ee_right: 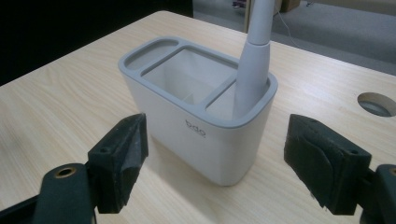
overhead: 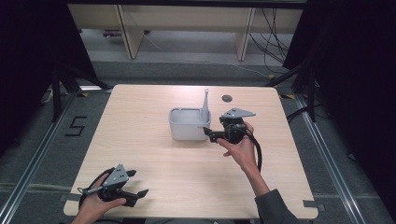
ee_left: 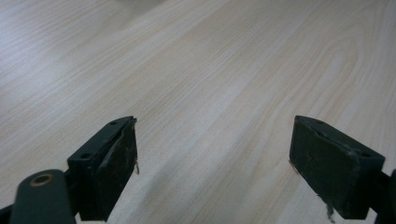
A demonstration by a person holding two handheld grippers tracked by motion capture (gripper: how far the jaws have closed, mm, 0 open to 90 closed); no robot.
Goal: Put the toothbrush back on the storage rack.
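Right gripper view: right tool (ee_right: 217,158) released, jaws flanking the caddy (ee_right: 196,116). Judged light, rigid, smooth plastic; grip across its narrow walls. Left tool (ee_left: 212,163) released, idle near worktop's corner.

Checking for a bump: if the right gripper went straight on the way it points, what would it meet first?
Most likely the white holder: it stands directly ahead of the open right gripper, between the lines of the jaws. The grey brush handle stands inside it, farther back. The exact gap is hard to judge.

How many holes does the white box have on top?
3: a narrow compartment at one end, a big middle one, and a small end one holding the grey toothbrush handle.
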